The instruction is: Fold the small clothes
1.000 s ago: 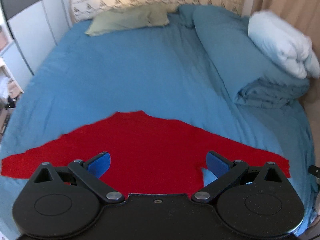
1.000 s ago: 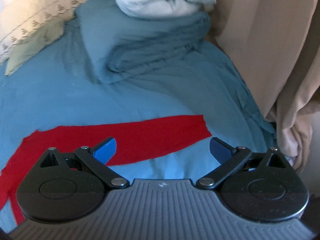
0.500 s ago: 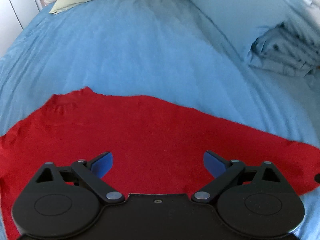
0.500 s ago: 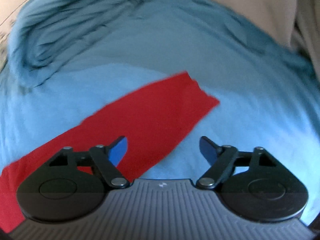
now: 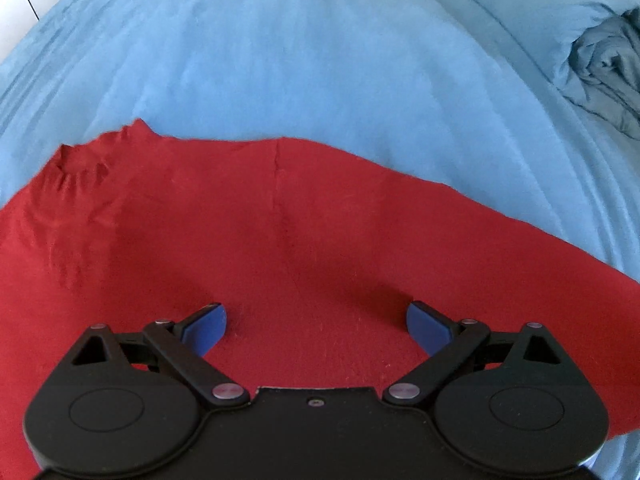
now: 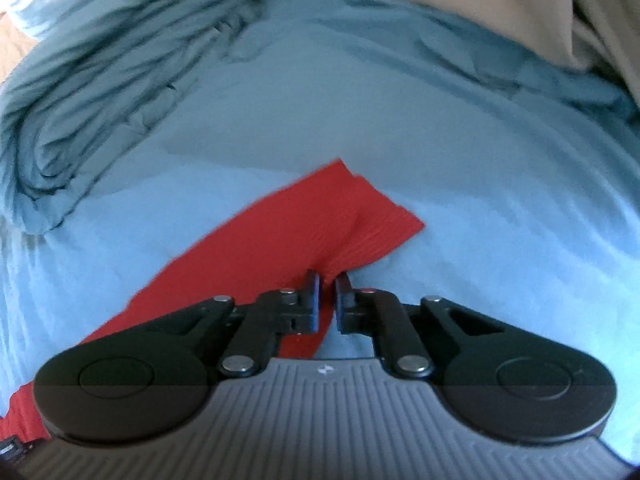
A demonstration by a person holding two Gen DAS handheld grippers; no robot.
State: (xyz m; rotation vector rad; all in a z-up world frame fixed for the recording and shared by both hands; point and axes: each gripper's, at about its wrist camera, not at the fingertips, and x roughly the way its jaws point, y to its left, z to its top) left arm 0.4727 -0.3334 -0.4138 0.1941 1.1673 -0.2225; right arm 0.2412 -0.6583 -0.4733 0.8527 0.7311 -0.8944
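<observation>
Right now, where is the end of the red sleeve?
In the right wrist view, the red sleeve lies on the blue bedsheet, its cuff end pinched by the right gripper, near the folded blue duvet.

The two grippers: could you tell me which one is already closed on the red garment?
The right gripper, pinching the red garment's sleeve; the left gripper's fingers stand wide apart.

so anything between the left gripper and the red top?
Nothing visible. The left gripper stands open directly over the red top, with only flat red cloth between its pads. The right gripper is shut on the sleeve cuff. The blue sheet beyond looks bare.
</observation>
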